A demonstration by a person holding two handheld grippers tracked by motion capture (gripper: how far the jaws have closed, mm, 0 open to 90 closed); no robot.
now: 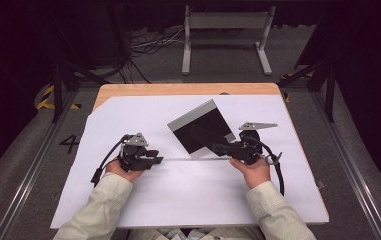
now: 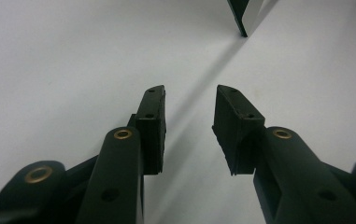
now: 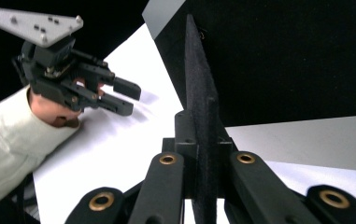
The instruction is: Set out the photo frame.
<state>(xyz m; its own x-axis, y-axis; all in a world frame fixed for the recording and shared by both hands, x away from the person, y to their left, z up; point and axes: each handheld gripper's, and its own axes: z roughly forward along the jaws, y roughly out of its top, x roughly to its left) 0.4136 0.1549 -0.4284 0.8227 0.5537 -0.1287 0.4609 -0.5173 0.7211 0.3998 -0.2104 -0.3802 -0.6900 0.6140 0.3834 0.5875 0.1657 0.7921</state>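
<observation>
A flat black panel with a grey strip along its far edge stands tilted up over the white sheet, one corner down near the sheet. My right gripper is shut on its near right edge. In the right gripper view the pinched part of the black panel rises as a thin edge between my right gripper jaws. My left gripper rests low on the sheet to the panel's left, open and empty. In the left gripper view my left gripper shows bare sheet between its jaws, and the panel's corner lies ahead.
The white sheet covers most of a wooden table. A grey metal stand and loose cables are on the floor beyond the far edge. The left gripper and its sleeve appear in the right gripper view.
</observation>
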